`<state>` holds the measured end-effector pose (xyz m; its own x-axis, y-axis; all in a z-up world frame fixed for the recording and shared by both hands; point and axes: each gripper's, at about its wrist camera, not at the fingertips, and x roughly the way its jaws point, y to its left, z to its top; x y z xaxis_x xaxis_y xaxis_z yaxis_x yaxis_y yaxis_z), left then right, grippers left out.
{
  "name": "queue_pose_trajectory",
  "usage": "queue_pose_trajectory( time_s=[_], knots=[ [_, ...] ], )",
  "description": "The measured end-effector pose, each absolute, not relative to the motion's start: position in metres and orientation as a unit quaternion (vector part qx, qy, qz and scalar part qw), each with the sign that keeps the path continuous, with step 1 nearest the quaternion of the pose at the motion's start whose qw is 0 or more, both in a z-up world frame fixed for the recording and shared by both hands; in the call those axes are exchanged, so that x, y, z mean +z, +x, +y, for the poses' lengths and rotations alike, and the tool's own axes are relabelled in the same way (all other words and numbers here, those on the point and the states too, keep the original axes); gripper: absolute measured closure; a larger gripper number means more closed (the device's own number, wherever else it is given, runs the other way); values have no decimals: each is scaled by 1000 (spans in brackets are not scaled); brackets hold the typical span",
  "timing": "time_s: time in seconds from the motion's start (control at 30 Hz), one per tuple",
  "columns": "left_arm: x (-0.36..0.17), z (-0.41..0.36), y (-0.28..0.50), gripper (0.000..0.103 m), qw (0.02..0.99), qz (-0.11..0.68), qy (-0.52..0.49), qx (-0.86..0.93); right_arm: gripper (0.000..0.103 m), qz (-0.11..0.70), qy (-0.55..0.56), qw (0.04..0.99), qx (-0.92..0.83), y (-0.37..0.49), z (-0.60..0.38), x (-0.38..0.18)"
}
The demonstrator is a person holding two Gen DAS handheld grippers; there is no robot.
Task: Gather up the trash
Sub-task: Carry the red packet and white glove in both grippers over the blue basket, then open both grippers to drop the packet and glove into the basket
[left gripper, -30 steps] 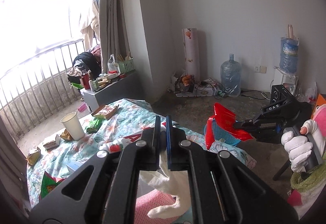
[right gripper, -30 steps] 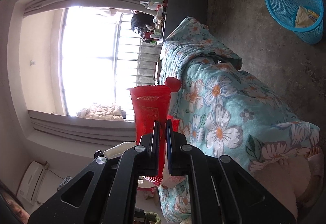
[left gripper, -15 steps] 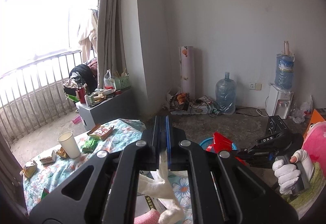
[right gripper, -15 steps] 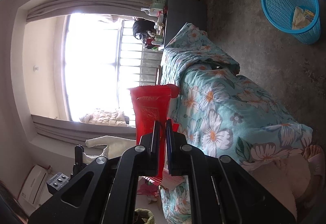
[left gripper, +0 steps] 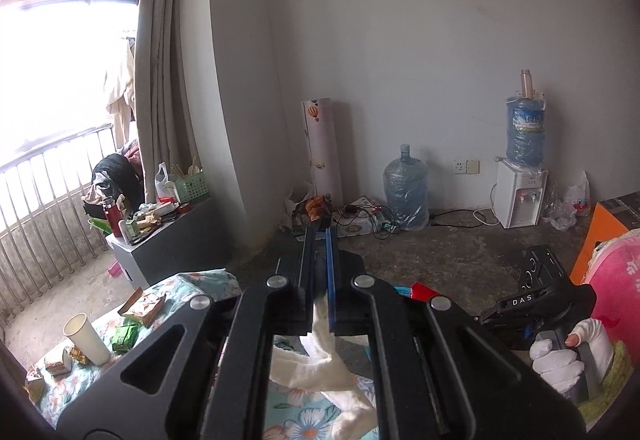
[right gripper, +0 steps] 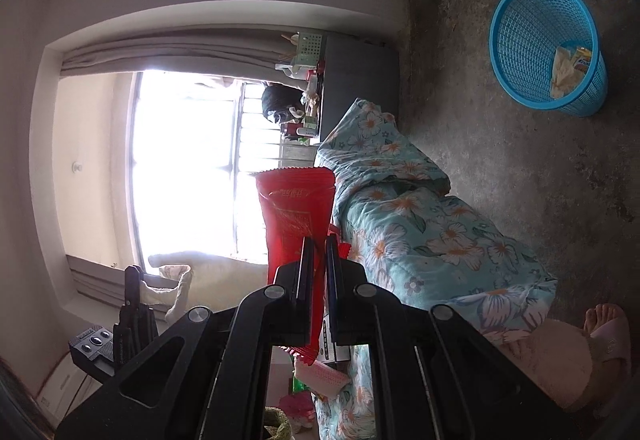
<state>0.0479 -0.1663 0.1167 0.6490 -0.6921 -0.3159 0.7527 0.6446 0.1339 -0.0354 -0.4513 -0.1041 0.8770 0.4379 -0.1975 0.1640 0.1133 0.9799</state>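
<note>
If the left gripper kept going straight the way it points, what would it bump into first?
Probably the clutter by the far wall: the left gripper, shut on a white tissue, aims over bare floor at the snack bag. Depth is unclear.

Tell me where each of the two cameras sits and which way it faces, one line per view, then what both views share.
Left wrist: on the left gripper, shut on a white tissue, facing the far wall and water bottles; the gloved right hand shows.
Right wrist: on the right gripper, rolled sideways, shut on a red wrapper, facing the window; a sandalled foot shows.
Shared: the floral cloth, grey cabinet and each other's gripper.
</note>
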Motion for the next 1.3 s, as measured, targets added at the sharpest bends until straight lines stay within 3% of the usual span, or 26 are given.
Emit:
queue_pose_trajectory(
  time_s=[0.37,0.8,0.83,0.87,0.93,0.97,1.0,1.13,1.3],
  knots=[
    [73,-331,67,100,835,158,187,-492,96,207,652,726,-61,-61,-536,-138],
    [-48,-497,179,99,784,284,237,-498,96,296,638,693,-157,39,-625,-236],
    [-59,-506,191,96,783,295,229,-497,95,303,637,691,-159,50,-632,-245],
    [-70,-515,203,85,782,311,220,-493,94,311,638,685,-162,60,-639,-255],
    [-90,-521,226,65,788,344,187,-474,80,337,630,678,-173,77,-648,-278],
    [-97,-523,233,64,791,351,178,-468,64,352,621,674,-188,82,-651,-289],
    [-104,-522,237,64,793,353,180,-464,62,366,611,671,-206,84,-651,-298],
    [-106,-509,238,58,795,346,174,-467,62,374,606,667,-219,75,-643,-316],
    [-69,-472,222,45,807,316,147,-477,62,350,571,710,-217,57,-622,-287]
  ],
)
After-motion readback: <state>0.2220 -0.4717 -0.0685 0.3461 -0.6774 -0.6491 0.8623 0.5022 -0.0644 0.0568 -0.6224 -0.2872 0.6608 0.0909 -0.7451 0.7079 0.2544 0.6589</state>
